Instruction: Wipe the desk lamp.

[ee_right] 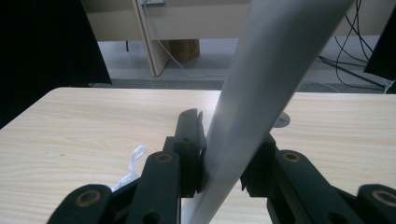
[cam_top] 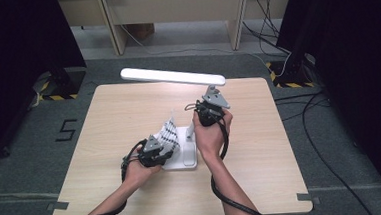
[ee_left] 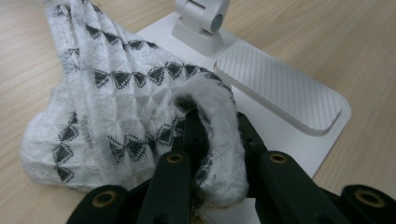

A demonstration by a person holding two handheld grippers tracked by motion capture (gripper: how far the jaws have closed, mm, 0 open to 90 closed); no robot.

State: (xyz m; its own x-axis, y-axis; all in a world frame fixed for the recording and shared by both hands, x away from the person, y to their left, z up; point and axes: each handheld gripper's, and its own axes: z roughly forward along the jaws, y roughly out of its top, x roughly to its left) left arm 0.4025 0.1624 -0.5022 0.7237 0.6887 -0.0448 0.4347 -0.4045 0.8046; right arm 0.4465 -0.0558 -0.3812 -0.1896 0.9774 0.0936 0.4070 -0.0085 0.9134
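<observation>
A white desk lamp stands mid-table, with a flat base and a long bar head. My left gripper is shut on a fold of a white cloth with a black triangle pattern; the cloth lies over the base's left edge. In the left gripper view the cloth bunches between the jaws of the left gripper, beside the base's ribbed pad and hinge. My right gripper is shut on the lamp's slanted arm, which passes between the jaws of the right gripper.
The wooden table has bare surface left, right and in front of the lamp. A wooden desk frame stands beyond the table, with cables on the floor at the right. A white cloth loop lies below the right jaws.
</observation>
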